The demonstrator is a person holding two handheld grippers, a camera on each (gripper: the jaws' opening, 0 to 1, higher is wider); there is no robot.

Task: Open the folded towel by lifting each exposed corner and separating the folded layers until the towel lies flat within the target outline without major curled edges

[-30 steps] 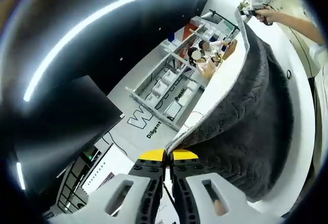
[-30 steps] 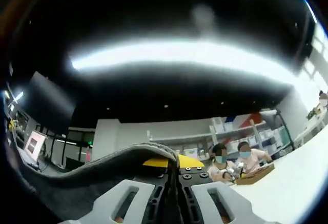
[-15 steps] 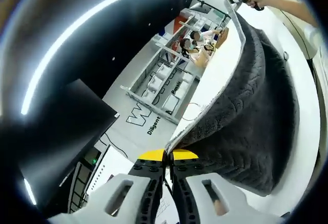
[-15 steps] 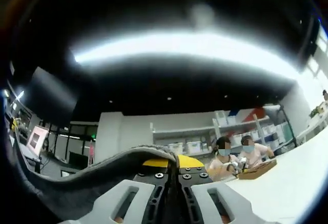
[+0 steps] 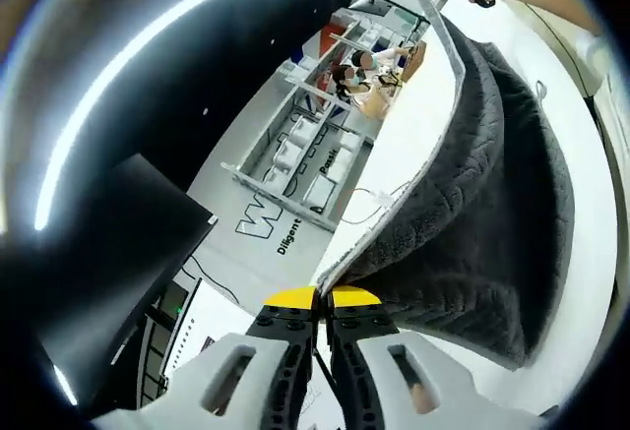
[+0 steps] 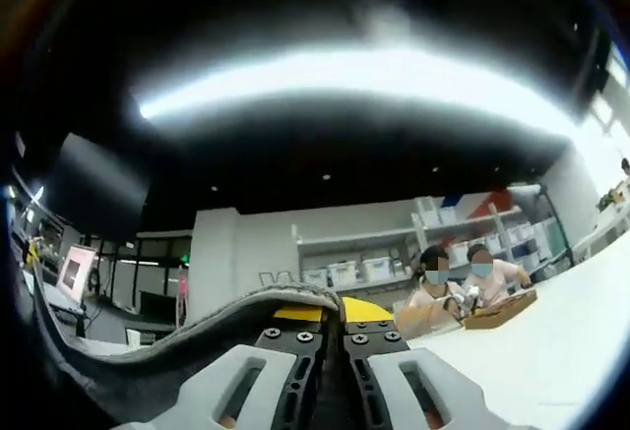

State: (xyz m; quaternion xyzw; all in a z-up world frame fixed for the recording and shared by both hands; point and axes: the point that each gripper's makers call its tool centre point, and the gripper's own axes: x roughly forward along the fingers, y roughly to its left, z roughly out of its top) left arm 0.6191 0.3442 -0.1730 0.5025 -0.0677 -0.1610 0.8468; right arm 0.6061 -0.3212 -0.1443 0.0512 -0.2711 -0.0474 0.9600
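The dark grey towel (image 5: 482, 214), pale-edged, sags in a long trough over the white tabletop (image 5: 423, 115). The left gripper (image 5: 323, 304) pinches one corner at 6 o'clock; the right gripper (image 6: 335, 314) clamps another, held level.

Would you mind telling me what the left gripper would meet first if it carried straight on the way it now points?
The left gripper is already shut on the grey towel edge, so that comes first. Beyond it the white table runs on; depth is unclear.
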